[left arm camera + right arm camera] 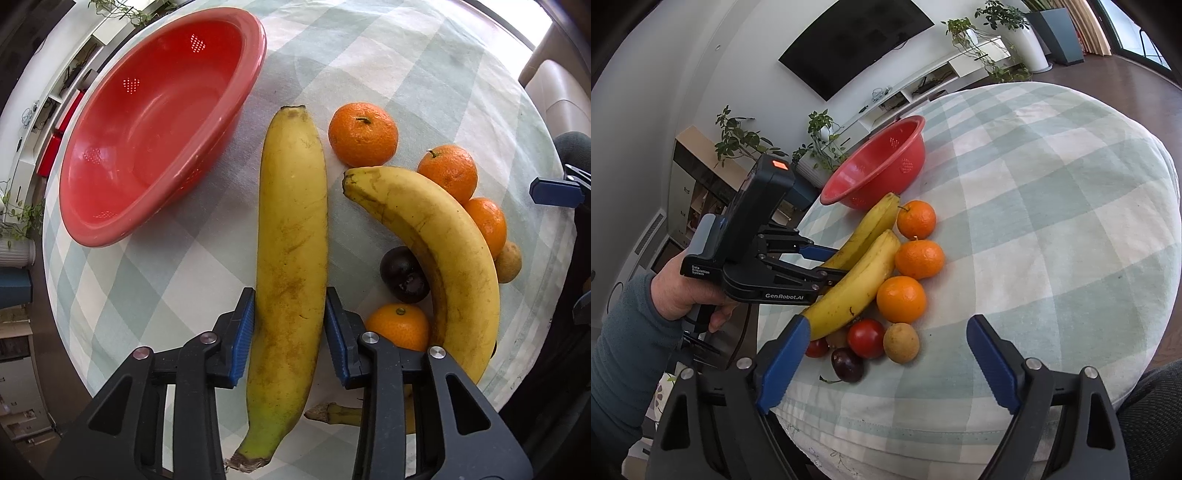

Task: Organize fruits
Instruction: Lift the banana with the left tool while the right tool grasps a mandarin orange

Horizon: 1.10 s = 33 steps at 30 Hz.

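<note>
A long straight banana [291, 258] lies on the checked cloth, and my left gripper [290, 295] points down over its stem half, its blue pads pressed against both sides. A curved second banana [454, 258] lies just right of it, among several mandarins [363, 134]. The empty red perforated bowl [147, 129] stands to the banana's left. In the right wrist view my right gripper [888, 321] hangs open over the table's near edge with nothing between its pads. Just beyond it are a red tomato [866, 338], a dark cherry [847, 365] and a tan round fruit [901, 342].
The round table's green-and-white checked cloth [1052, 221] stretches bare to the right of the fruit. A person's hand [676, 295] holds the left gripper at the table's left edge. Shelves, potted plants and a wall screen stand beyond the table.
</note>
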### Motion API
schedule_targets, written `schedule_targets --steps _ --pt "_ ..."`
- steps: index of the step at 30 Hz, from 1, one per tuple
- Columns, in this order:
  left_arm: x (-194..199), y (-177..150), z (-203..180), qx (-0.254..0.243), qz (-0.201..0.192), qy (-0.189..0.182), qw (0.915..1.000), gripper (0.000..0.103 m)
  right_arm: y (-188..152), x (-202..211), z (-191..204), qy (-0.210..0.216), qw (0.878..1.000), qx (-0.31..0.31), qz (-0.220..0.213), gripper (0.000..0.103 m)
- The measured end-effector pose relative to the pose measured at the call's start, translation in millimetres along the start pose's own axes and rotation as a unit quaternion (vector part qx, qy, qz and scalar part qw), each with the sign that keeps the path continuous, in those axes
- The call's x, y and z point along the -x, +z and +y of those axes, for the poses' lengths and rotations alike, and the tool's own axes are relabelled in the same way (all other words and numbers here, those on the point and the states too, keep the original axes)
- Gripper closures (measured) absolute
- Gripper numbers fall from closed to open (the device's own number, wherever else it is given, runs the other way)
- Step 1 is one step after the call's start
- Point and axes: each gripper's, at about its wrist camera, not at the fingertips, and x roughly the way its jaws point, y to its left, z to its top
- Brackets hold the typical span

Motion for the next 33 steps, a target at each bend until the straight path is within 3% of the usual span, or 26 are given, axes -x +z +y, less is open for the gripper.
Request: schedule_targets --steps 7,24,33 --pt "-1.0 -4.7 5.1 0.012 -0.011 0.001 0.9999 0.071 -0.5 -3.0 2.7 0.001 1.000 0.012 0.005 0.020" --pt "16.3 -42.6 5.2 0.042 -0.040 -0.005 0.9983 0.072 0.5 -12.0 5.0 -0.009 0.999 0.031 0.003 0.024" --pt "43.9 -71.4 16.5 0.075 -0.083 -0.011 0.9937 0.072 0.3 -12.1 6.6 -0.005 0.999 0.041 0.002 0.027"
